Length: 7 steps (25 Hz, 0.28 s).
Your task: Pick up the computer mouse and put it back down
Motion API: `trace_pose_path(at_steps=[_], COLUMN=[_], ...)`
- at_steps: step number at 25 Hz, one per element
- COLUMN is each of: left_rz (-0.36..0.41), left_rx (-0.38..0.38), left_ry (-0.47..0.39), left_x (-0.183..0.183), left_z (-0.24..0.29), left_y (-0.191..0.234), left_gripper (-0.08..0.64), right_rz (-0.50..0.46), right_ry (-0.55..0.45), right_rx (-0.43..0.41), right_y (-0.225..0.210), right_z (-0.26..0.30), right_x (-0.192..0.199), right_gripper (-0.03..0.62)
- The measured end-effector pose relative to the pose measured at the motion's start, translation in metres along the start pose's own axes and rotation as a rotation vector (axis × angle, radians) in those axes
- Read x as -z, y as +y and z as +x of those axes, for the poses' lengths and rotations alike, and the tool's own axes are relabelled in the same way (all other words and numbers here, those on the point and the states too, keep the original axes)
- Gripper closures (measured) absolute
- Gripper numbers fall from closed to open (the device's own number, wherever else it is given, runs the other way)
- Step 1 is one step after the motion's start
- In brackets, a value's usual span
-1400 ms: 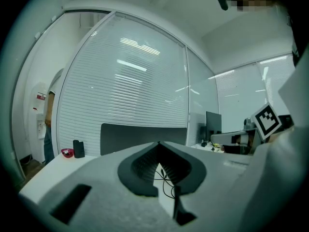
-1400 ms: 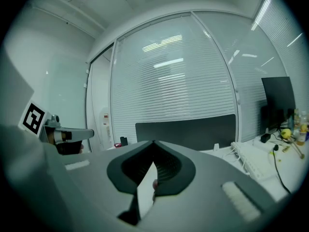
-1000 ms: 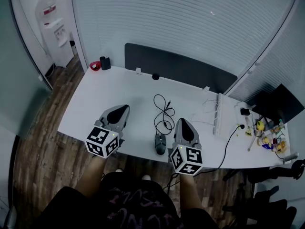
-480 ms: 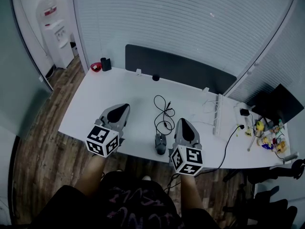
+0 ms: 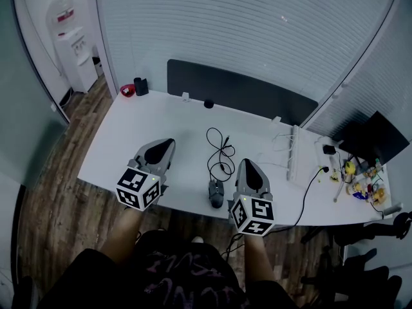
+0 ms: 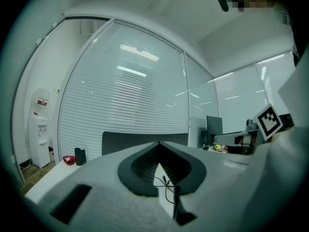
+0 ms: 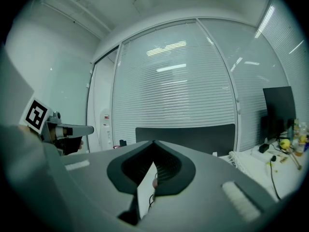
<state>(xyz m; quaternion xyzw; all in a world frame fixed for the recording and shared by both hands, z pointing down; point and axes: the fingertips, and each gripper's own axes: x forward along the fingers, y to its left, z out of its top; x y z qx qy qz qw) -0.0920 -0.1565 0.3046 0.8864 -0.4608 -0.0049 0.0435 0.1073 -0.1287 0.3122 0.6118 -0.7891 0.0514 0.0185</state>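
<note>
Mouse lies flat on the white desk, close to the near edge, with its nose toward 12 o'clock. Its cable runs off that way into a loose coil.

My left gripper is at about 10 o'clock from the mouse, apart from it and pointing level across the desk. Its jaws meet at the tips with nothing between them. Through the small gap under them I see only desk and a bit of the coil.

My right gripper is at about 2 o'clock from the mouse and just beside it; I can't tell whether they touch. Its jaws are pressed together too and hold nothing. Farther out at 2 o'clock, a power strip lies along the desk.

With the mouse lying free and both tools empty, this fits a mouse waiting to be lifted as well as one already set back down.

On handling, I judge it a light, rigid plastic shell. The domed top looks smooth and would slide out of a pinch. The better hold would be across the two flanks at the waist, with the jaws low on the sides. The cable should tug only a little, since the coil leaves slack. It is no fragile thing, though I would not squeeze over the buttons.
</note>
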Motion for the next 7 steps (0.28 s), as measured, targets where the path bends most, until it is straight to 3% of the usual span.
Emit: trace_pose_path(at_steps=[7], left_rz=[-0.007], left_rx=[-0.001], left_ry=[-0.009], left_x=[0.0027], left_z=[0.0073], left_y=[0.0064], left_gripper=[0.561], right_rz=[0.006], right_ry=[-0.003], right_rx=[-0.002], right_y=[-0.0019], right_z=[0.0093], right_x=[0.0038], right_gripper=[0.583])
